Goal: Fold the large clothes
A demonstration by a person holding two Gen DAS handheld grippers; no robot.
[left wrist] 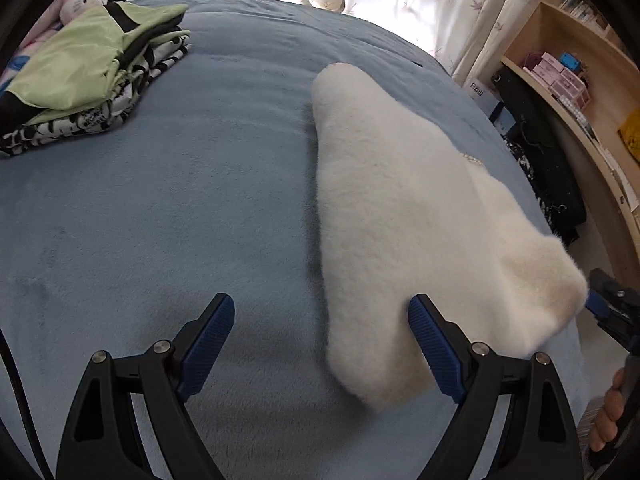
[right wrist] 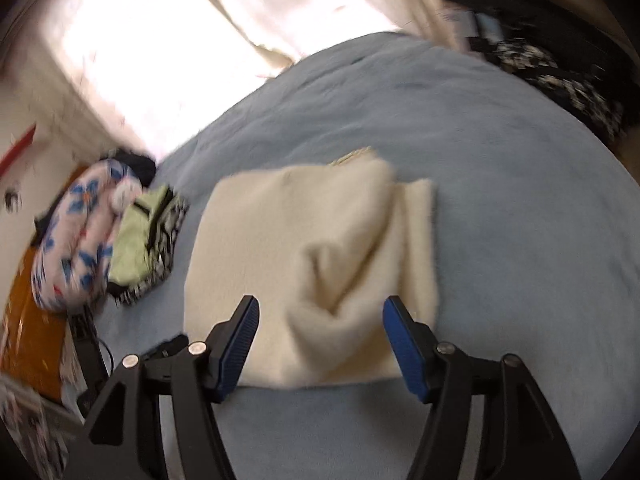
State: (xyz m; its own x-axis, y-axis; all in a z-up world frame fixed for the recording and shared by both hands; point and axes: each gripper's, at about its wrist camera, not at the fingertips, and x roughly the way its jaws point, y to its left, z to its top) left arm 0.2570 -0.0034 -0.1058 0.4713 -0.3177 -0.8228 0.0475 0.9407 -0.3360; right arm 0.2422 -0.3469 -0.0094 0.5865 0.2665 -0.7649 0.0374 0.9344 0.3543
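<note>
While both grippers stand empty, the fold looks near its end. Item: cream fleece, large, plush, lying on the blue bed, already doubled into a thick oblong; from the right wrist view the fleece shows a narrower layer along its right side and a loose pucker near its front edge. Left gripper: jaws wide apart, holding nothing, low over the bed at the fleece's near left corner, the right-hand pad close against or touching the pile; contact cannot be told. Right gripper: jaws wide apart, holding nothing, straddling the fleece's near edge from above; this view is motion-blurred. Stack of folded clothes, green on top, well apart from the fleece to its far left. Step in hand, by judgement: between folds, or a last tidying. Next move calls for both grippers to close on the fleece's near corners, taking every layer, then either carry that edge over to the far edge or lift the bundle whole toward the stack, keeping the layers from sliding.
</note>
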